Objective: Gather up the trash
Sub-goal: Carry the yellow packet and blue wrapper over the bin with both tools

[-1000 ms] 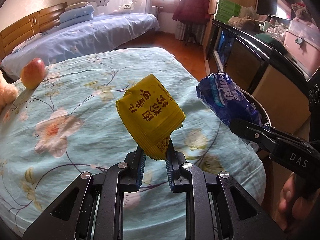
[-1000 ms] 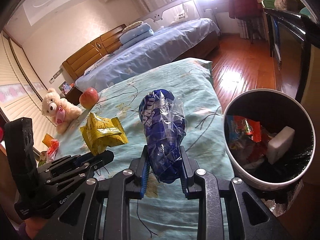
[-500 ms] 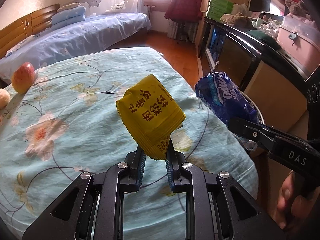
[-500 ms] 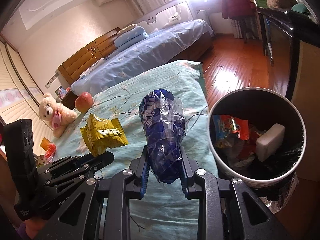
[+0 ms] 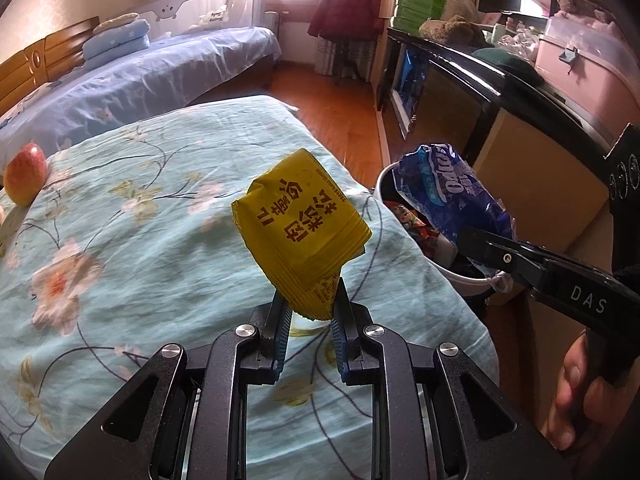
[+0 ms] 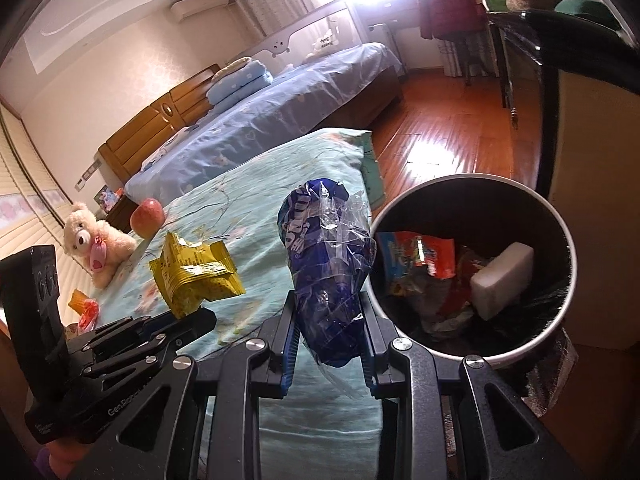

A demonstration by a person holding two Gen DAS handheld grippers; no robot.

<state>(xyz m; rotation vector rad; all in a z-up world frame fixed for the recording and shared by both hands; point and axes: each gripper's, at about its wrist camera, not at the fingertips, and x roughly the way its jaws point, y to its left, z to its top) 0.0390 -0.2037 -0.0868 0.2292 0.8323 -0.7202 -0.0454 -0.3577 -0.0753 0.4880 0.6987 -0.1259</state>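
Left wrist view: jaws clamp yellow packet point(image 5: 302, 228); right jaws clamp blue wrapper point(image 6: 330, 264), partly hiding bin point(image 6: 568, 240).

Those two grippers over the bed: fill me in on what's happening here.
A person is clearing trash off the bed with a gripper in each hand. The left gripper is shut on a yellow snack packet, held above the floral bedspread. The right gripper is shut on a crumpled blue wrapper, right beside the round trash bin, which already holds wrappers and a white block. Neither piece has been dropped in yet. An apple and a teddy bear remain on the bed.
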